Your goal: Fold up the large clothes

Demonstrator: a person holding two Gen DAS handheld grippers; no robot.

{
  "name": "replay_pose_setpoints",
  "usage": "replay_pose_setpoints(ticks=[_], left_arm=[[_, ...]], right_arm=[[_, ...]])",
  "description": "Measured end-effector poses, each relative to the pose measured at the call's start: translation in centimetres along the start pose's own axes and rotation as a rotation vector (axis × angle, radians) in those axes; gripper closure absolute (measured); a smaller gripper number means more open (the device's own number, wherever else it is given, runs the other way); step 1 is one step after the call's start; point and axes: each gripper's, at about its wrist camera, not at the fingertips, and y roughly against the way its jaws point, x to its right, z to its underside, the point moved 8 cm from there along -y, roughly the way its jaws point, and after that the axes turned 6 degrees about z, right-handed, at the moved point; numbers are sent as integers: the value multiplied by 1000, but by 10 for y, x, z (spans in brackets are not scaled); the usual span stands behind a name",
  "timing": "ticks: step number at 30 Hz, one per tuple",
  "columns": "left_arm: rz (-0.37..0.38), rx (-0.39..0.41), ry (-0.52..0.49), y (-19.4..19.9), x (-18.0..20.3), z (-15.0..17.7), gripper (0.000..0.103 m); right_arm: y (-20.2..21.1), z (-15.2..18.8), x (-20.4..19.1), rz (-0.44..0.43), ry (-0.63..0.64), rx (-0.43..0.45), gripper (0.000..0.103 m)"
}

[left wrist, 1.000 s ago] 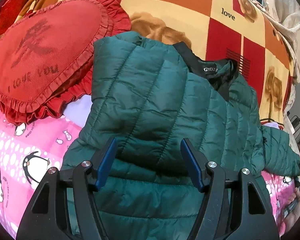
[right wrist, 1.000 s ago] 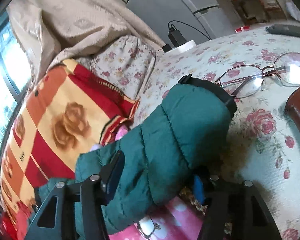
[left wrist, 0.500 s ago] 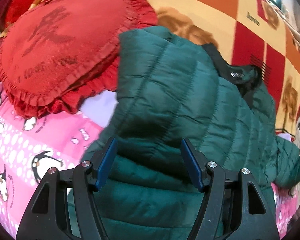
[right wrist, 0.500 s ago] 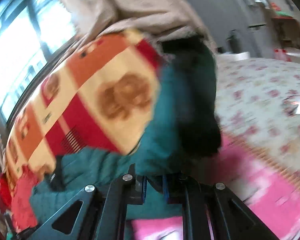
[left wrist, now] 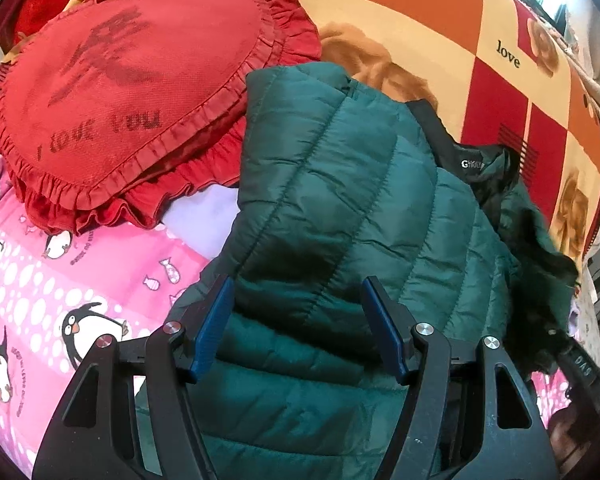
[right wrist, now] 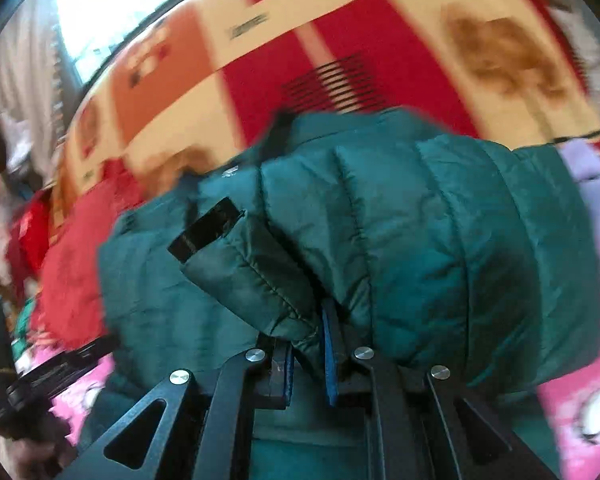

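Sleeve (right wrist: 400, 240) swung over jacket (left wrist: 340, 220) since earlier | right gripper (right wrist: 308, 360) fingers pinch sleeve; left gripper (left wrist: 296, 328) fingers wide, empty, above jacket | puffy, light, slippery: grip seams.

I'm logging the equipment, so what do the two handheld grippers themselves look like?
Both the left gripper and right gripper have matte black angular frames with triangular cutouts, round silver screw heads at the joints, and flat blue pads lining the jaws. No cables or markings show.
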Motion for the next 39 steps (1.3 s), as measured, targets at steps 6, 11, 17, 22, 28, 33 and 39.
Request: replay_pose_setpoints(ticks=[6, 11, 17, 22, 28, 33, 39], left_arm=[[57, 3, 9, 0, 4, -4, 37], [163, -32, -10, -6, 24, 0, 37], [250, -61, -77, -9, 53, 9, 37], [297, -64, -88, -8, 65, 12, 37], [422, -121, -130, -7, 105, 33, 37], [446, -155, -167, -9, 131, 51, 37], [538, -271, -204, -13, 168, 85, 37]], right_arm=[[-14, 17, -59, -42, 130, -14, 91], [-37, 40, -64, -20, 206, -118, 66], [-31, 49, -67, -15, 282, -139, 13], [-8, 71, -46, 85, 394, -219, 13], [22, 95, 9, 316, 527, -257, 13], [51, 98, 42, 235, 454, -277, 13], [66, 96, 89, 255, 382, -303, 13]])
